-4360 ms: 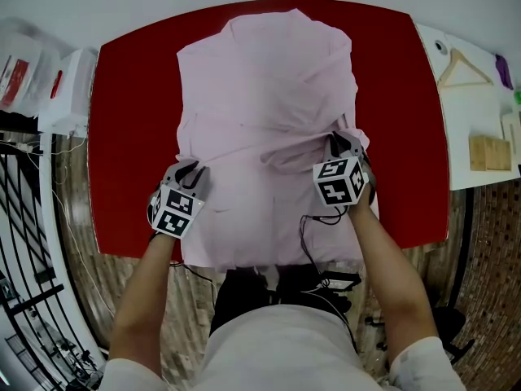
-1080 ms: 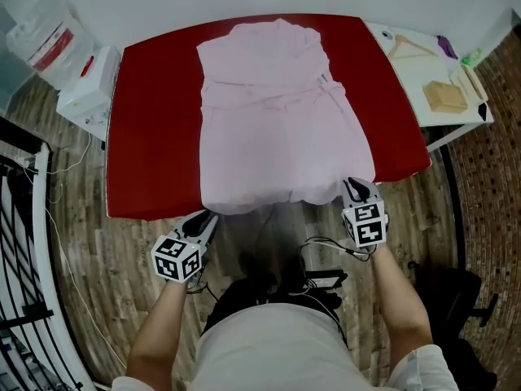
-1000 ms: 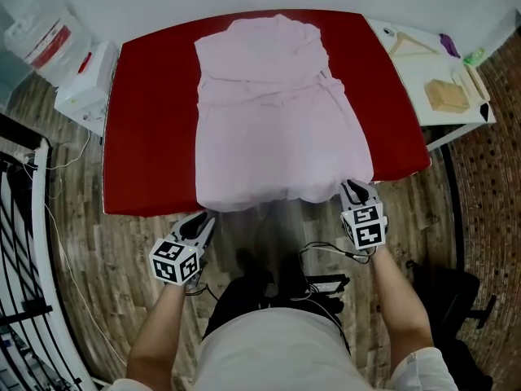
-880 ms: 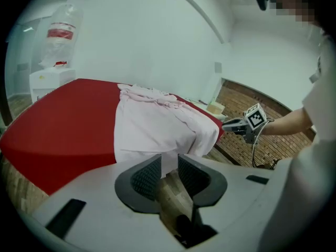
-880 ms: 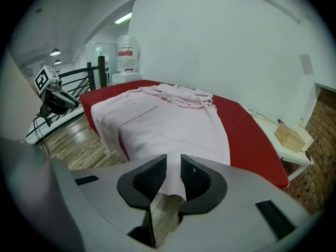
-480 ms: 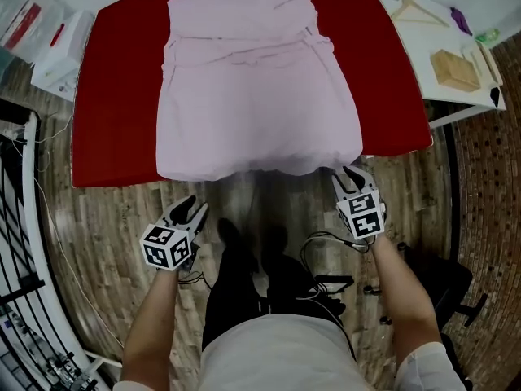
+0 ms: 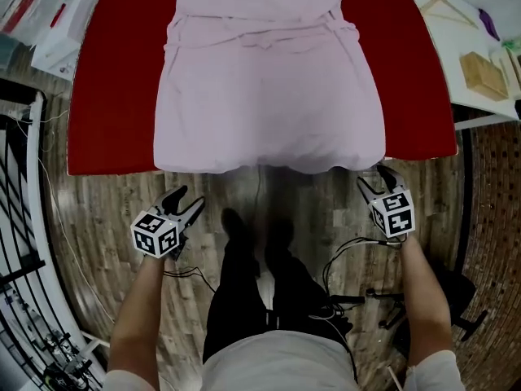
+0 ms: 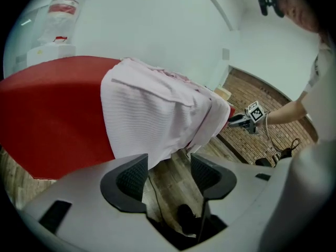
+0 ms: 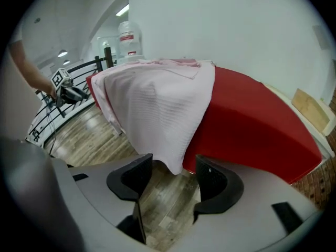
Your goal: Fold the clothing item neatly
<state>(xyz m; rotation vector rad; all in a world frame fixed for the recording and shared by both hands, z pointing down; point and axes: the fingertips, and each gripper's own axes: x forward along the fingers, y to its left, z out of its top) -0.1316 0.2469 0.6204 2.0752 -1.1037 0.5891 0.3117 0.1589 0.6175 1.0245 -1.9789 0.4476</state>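
Observation:
A pale pink shirt (image 7: 269,80) lies spread on the red table (image 7: 106,96), its hem draped over the near edge. My left gripper (image 7: 186,202) hangs below that edge over the wooden floor, left of the hem. Its jaws have just been opening and hold nothing; in the left gripper view (image 8: 168,175) only floor shows between them. My right gripper (image 7: 376,177) sits under the hem's right corner, its jaws also just opened. In the right gripper view (image 9: 173,180) the shirt's (image 9: 157,109) hanging corner dangles just beyond the gap, unpressed.
A white side table (image 7: 456,31) with a wooden hanger and wooden blocks stands at the right. White boxes (image 7: 49,31) are at the left, with a black railing (image 7: 24,218) beside them. Cables (image 7: 350,251) trail on the floor near the person's legs (image 7: 269,300).
Both grippers have dropped below the table's near edge and opened, letting go of the shirt's hem. The hem now hangs free over the edge.

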